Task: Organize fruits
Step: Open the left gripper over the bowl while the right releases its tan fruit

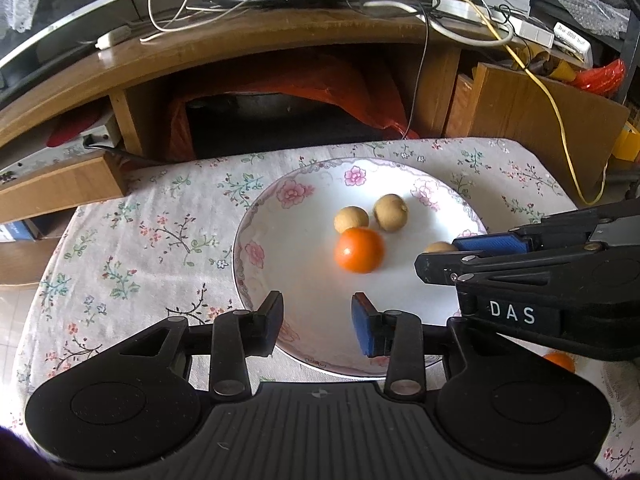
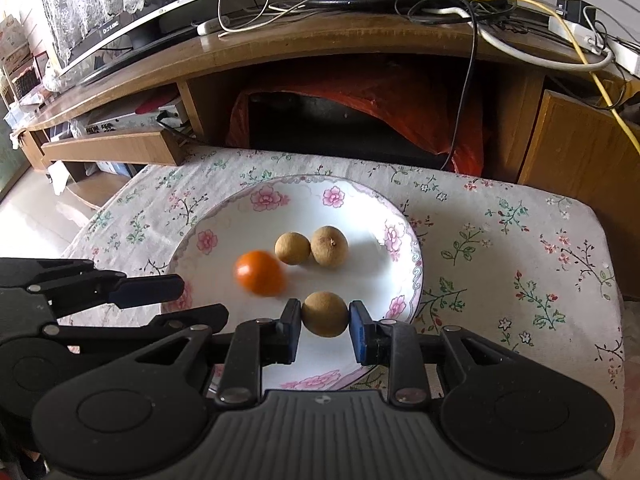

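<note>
Right hand-held gripper (image 2: 324,322) is clamped on a brown longan (image 2: 324,314) over the plate's (image 2: 416,268) near rim; left hand-held gripper (image 1: 317,322) hangs apart, empty. Placing step: judged next, lower and release beside the 2 longans (image 2: 312,247) and orange (image 2: 259,273) at the plate's centre.

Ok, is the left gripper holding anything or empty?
Empty and open: the left gripper hovers over the plate with only bare plate between its pads; the orange fruit lies beyond them.

Left tongs (image 1: 317,322) gaping, level, holding nothing. Right tongs (image 2: 325,318) pinched on a longan (image 2: 325,315), pads touching both sides.
</note>
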Demonstrator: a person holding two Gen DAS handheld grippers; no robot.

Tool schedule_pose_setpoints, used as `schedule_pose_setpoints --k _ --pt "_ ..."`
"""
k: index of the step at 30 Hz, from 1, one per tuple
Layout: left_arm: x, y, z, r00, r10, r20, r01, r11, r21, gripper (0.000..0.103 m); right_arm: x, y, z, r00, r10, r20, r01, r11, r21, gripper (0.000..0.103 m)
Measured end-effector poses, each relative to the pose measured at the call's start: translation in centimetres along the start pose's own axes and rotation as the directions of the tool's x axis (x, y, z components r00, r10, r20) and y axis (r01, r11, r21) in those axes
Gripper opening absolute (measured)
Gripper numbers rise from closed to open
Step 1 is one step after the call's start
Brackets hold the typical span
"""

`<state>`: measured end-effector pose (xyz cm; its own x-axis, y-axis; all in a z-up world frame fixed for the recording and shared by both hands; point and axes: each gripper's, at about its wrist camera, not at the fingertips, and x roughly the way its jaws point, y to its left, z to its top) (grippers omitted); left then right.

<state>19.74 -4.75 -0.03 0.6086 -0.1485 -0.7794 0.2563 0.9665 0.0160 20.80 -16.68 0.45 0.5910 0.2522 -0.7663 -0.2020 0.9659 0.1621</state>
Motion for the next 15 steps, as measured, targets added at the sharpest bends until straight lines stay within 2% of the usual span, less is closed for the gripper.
schedule_pose_setpoints --k 7,15 --pt "-1.1 0.2 0.4 0.999 -0.009 0.034 0.01 1.0 -0.014 0.056 -1.3 -0.2 0.5 0.999 0.011 0.041 -0.012 1.0 0.02 0.027" --pt "-1.9 0.1 0.2 0.999 -0.012 0.04 0.012 1.0 -0.003 0.056 -2.5 -0.2 0.6 0.998 0.009 0.062 -0.01 1.0 0.029 0.027"
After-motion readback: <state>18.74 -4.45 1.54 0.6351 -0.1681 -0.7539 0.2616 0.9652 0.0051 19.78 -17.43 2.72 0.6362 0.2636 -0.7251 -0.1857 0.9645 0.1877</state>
